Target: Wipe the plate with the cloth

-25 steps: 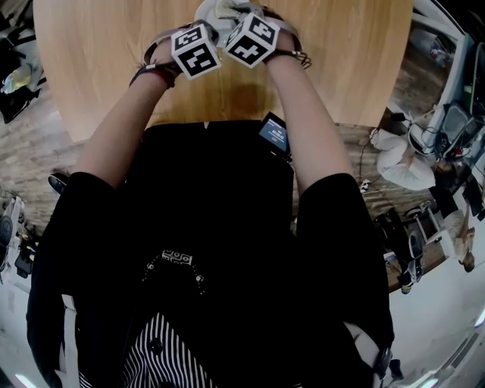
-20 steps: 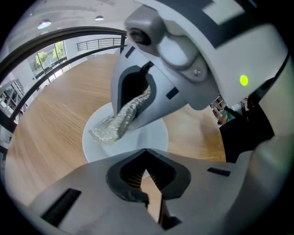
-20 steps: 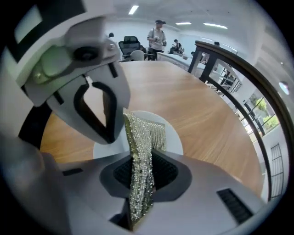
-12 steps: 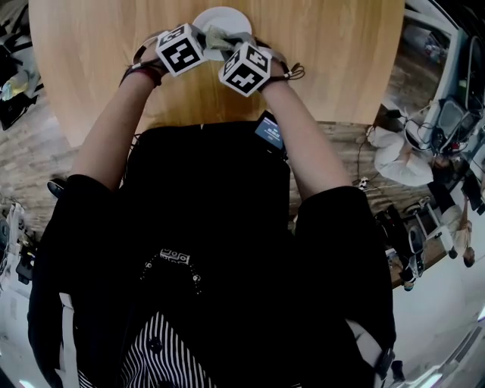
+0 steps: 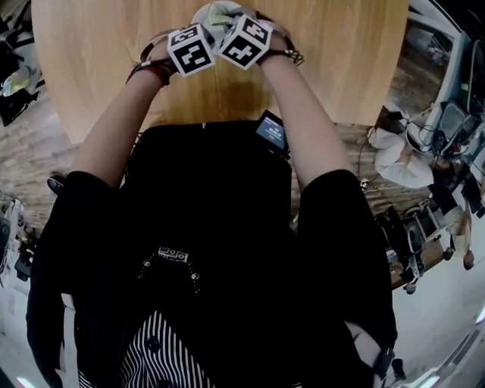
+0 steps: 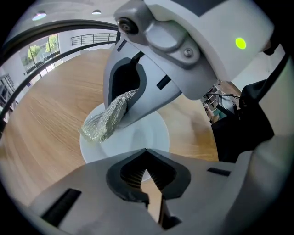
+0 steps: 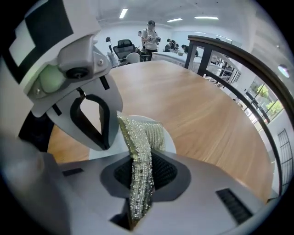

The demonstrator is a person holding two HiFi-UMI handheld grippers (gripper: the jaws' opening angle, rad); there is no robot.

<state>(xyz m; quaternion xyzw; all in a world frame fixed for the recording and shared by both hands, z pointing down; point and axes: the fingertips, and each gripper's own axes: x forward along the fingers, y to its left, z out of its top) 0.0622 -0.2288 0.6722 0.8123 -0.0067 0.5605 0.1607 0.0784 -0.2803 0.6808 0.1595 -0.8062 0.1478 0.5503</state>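
A white plate (image 6: 149, 137) lies on the wooden table (image 6: 41, 137). My left gripper (image 6: 147, 173) sits at the plate's near rim, jaws closed on the edge. A sparkly grey-green cloth (image 7: 138, 156) is pinched in my right gripper (image 7: 140, 179), which is shut on it. The cloth's free end (image 6: 104, 123) hangs down onto the plate's left part. In the head view both marker cubes (image 5: 192, 49) (image 5: 246, 39) sit close together at the table's far middle, covering most of the plate (image 5: 206, 10). The left gripper's jaws (image 7: 89, 117) show beside the cloth in the right gripper view.
The round wooden table (image 5: 341, 61) stretches wide on all sides of the plate, its near edge at my waist. A small screen device (image 5: 273, 131) hangs at my chest. Chairs and standing people (image 7: 150, 34) are far beyond the table. Floor clutter (image 5: 424, 151) lies at right.
Half a second ago the grippers were spread apart with the plate showing between them. The right gripper has swept the cloth back up and left over the plate, next to the left one.
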